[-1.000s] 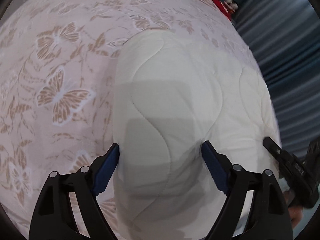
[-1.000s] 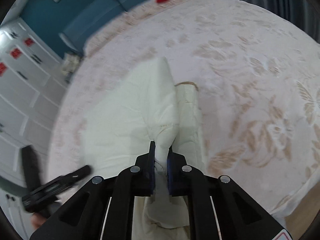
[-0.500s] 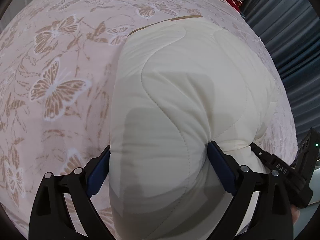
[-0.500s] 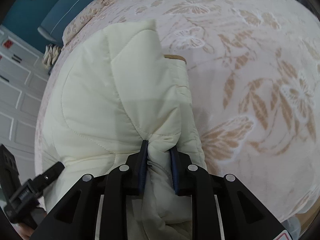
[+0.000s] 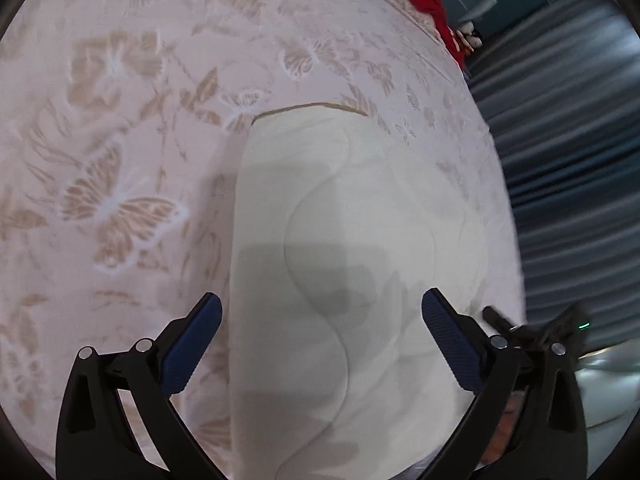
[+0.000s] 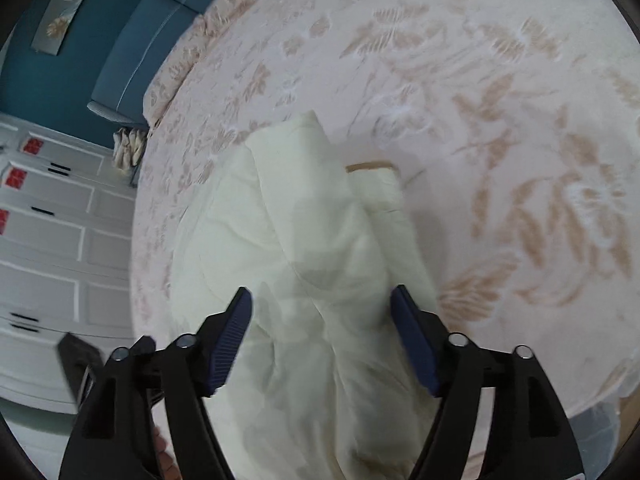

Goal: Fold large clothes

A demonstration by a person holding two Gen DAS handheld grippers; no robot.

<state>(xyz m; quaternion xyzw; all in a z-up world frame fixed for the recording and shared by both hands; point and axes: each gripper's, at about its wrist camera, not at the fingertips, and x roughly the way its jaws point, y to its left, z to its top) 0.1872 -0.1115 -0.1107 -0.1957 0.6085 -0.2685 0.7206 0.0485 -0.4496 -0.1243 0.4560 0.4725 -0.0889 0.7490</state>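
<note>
Both claws are spreading their jaws over the cream jacket point(image 5: 352, 272). On my left claw point(image 5: 320, 344) the blue pads point(image 5: 192, 348) stand wide, clear of the cloth between them. On my right claw point(image 6: 320, 344) the pads point(image 6: 414, 344) are parting, with a loose ridge of jacket point(image 6: 312, 260) between them, ungripped. It lies folded at the near edge of the butterfly bedspread point(image 5: 120, 160), its tan-trimmed hem point(image 5: 308, 107) on the far side.
</note>
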